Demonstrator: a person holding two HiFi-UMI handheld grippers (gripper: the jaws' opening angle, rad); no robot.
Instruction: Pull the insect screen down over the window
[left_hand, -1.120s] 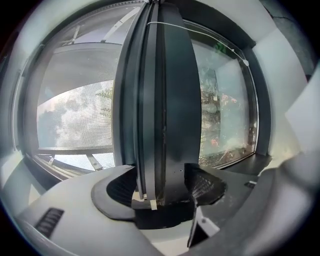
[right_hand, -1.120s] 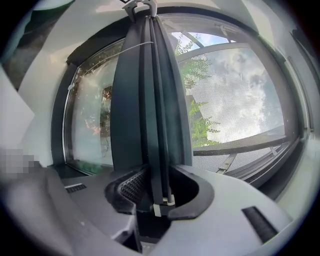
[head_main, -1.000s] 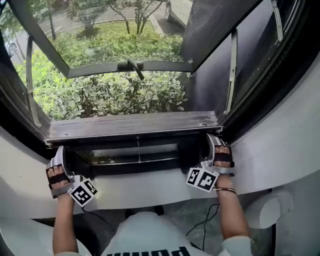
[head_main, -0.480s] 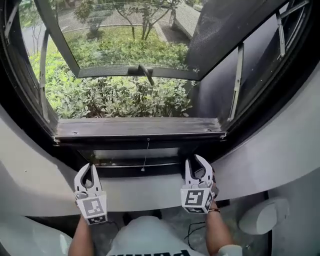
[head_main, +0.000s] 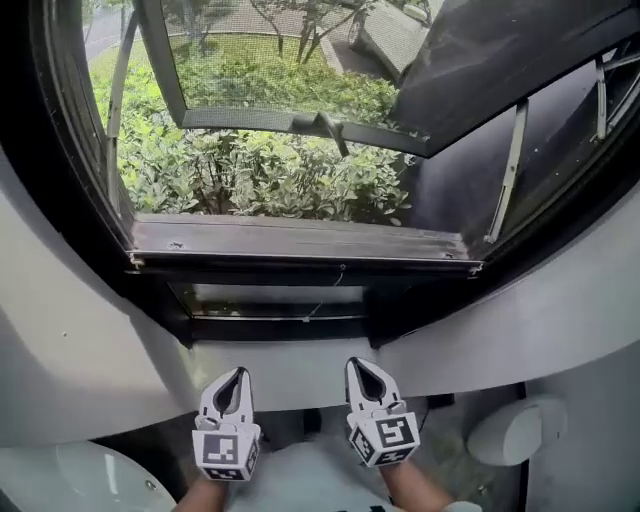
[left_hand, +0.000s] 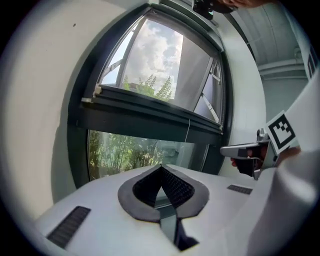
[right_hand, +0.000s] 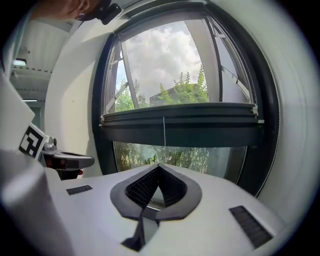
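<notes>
Insect screen (head_main: 300, 245) sits low across the window, both grippers well short of it.
Hands are low and close together at the near edge of the head view. The left gripper (head_main: 236, 374) and right gripper (head_main: 357, 364) sit side by side, marker cubes toward the person, tips aimed at the window frame and touching none of it. Both pairs of jaws have just been closing and now meet tip to tip, with nothing between them. The screen's dark bottom bar runs from the frame's left edge to its right edge, just above the lower pane (head_main: 270, 298). A thin cord (head_main: 335, 285) hangs from the middle of the bar. The mesh itself is too fine to make out, and green shrubs (head_main: 260, 180) show beyond.
</notes>
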